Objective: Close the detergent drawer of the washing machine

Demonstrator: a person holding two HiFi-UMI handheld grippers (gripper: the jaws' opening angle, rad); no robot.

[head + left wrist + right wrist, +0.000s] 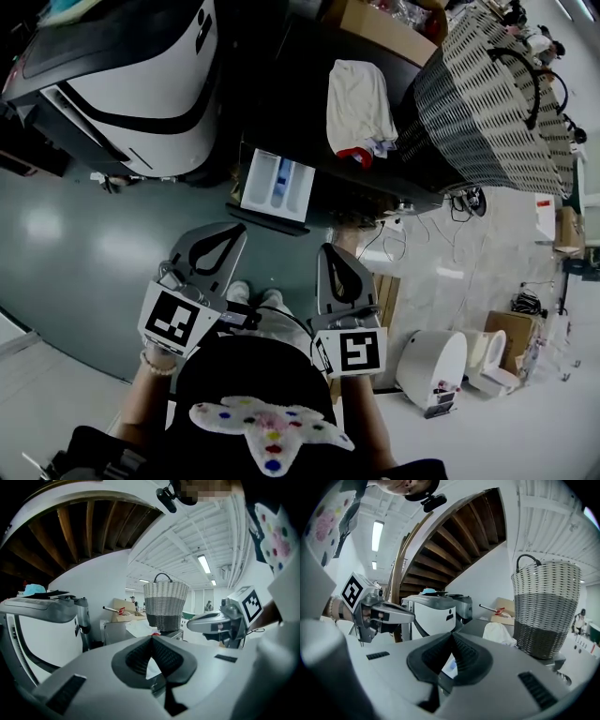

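Note:
The washing machine [309, 66] is a dark box ahead of me in the head view. Its white detergent drawer [277, 183], with a blue compartment, stands pulled out of the front toward me. My left gripper [232, 229] hovers just below and left of the drawer, shut and empty, apart from it. My right gripper [330, 249] is level with it below the drawer's right end, also shut and empty. In the right gripper view a bit of the drawer [449, 666] shows through the gap behind the closed jaw tips [452, 635]. The left gripper's tips [151, 637] meet too.
A tall wicker basket [487, 103] and a crumpled white cloth [359, 103] sit on the machine's top. A large white and black appliance [141, 75] stands to the left. A cardboard box [384, 28] lies behind. White fixtures [431, 366] and cables lie on the floor at right.

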